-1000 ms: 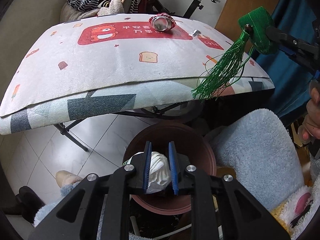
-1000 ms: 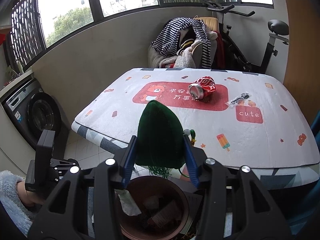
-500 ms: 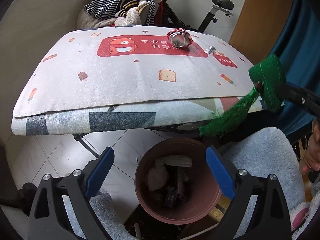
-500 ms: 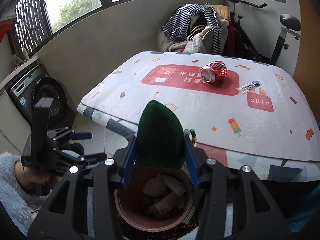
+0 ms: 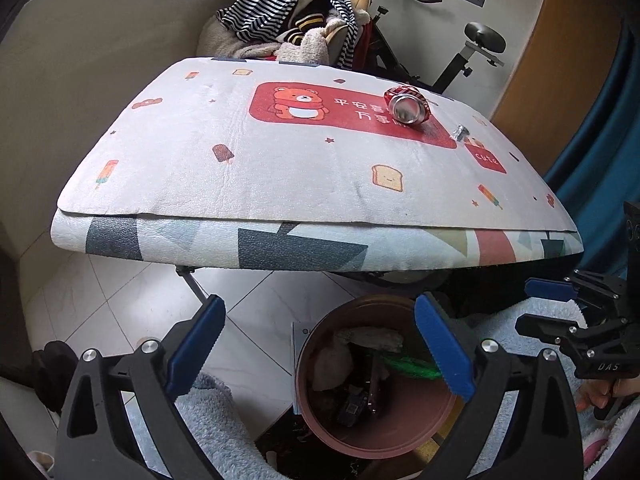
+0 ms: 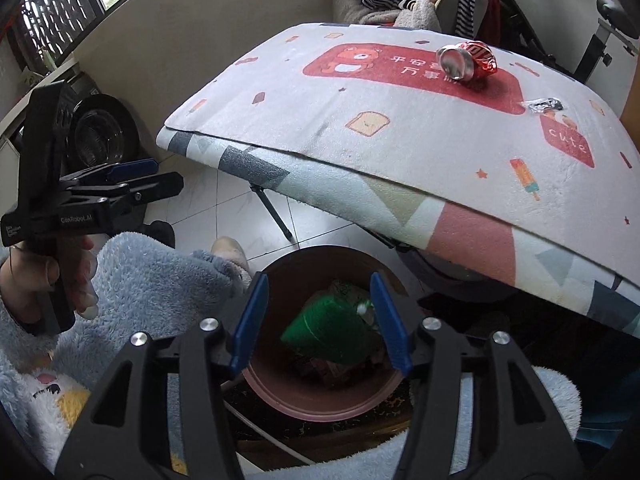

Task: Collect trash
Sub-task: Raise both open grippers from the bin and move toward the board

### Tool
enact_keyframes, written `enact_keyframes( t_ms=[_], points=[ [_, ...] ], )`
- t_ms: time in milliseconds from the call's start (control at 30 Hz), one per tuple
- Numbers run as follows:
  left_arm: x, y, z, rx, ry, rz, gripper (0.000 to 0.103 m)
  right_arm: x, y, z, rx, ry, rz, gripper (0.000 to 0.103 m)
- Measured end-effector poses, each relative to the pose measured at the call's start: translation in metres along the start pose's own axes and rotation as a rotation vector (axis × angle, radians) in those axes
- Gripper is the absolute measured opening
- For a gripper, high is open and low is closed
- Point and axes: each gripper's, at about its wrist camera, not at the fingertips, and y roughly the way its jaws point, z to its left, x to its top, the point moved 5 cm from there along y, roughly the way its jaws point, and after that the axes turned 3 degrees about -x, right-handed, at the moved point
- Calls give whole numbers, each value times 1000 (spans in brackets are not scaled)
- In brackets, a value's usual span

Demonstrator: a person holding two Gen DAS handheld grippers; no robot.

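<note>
Green tassel ornament [image 6: 334,334] lies inside the brown bin [image 6: 276,390], on top of the paper and other scraps there; in the left wrist view only its green threads [image 5: 408,366] show among the rubbish, beside a crumpled white wad [image 5: 330,368]. The right tongs [image 6: 322,322] hang directly above the bin with their blue-padded jaws spread apart and nothing between them. The left tongs [image 5: 318,350] are also spread wide and grasp nothing, held over the near rim of the bin [image 5: 360,446]. The bin stands on the floor just under the front edge of the table [image 5: 280,184], which is covered with a white cloth printed with a red bear panel. On that red panel a crushed red can [image 5: 408,105] lies on its side, its open end toward the cameras, and near it to the right rests a small clear wrapper [image 6: 544,105]. A pile of striped clothes [image 5: 288,20] sits behind the table.
</note>
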Motion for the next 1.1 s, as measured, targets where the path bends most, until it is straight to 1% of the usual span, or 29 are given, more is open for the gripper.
enact_keyframes(
  t_ms=[33, 67, 133, 233, 433, 800, 933, 1100],
  points=[
    [0, 0, 1, 0, -2, -3, 93, 0, 1, 1, -3, 0, 0, 68],
    [0, 0, 2, 1, -4, -5, 93, 1, 2, 0, -7, 0, -2, 70],
    [0, -1, 3, 0, -8, -10, 93, 2, 3, 0, -16, 2, -8, 80],
    [-1, -2, 4, -9, -19, -26, 94, 6, 4, -5, -32, 19, -25, 89],
    [0, -3, 9, -9, -47, -50, 94, 14, 5, -20, -63, 56, -39, 92],
    [7, 4, 16, -19, -72, -56, 95, 32, 7, -52, -115, 106, -71, 92],
    [15, 9, 19, -19, -79, -63, 95, 43, 5, -70, -145, 126, -94, 92],
    [37, 16, 19, -44, -103, -79, 95, 64, 2, -100, -193, 144, -134, 92]
  ],
)
